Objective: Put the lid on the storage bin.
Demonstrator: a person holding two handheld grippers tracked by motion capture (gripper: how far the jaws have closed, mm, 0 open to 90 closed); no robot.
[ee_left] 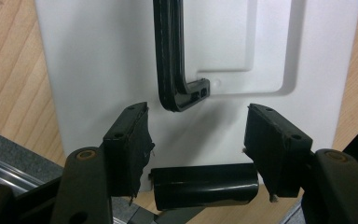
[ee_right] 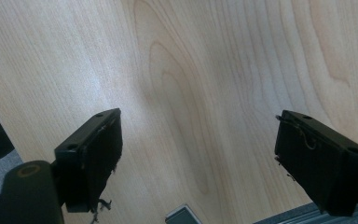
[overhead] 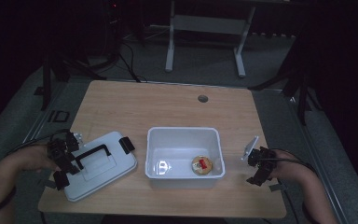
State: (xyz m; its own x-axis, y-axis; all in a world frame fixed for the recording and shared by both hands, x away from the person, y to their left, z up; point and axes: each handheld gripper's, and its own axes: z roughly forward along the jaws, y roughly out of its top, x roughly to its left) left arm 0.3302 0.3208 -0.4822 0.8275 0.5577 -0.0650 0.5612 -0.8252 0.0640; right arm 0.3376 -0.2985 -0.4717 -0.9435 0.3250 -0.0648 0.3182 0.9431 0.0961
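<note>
Between left tool (ee_left: 198, 135) jaws sits lid's (ee_left: 98, 70) black latch (ee_left: 204, 185), unpinched; right tool (ee_right: 198, 158) gapes.

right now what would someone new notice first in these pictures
A white rectangular plastic bin sits at the middle of the pale wooden table, with a small round tin bearing a red label inside it. Left of it lies its white lid with a black handle, and the left tool stands open over the lid's black latch.
</note>
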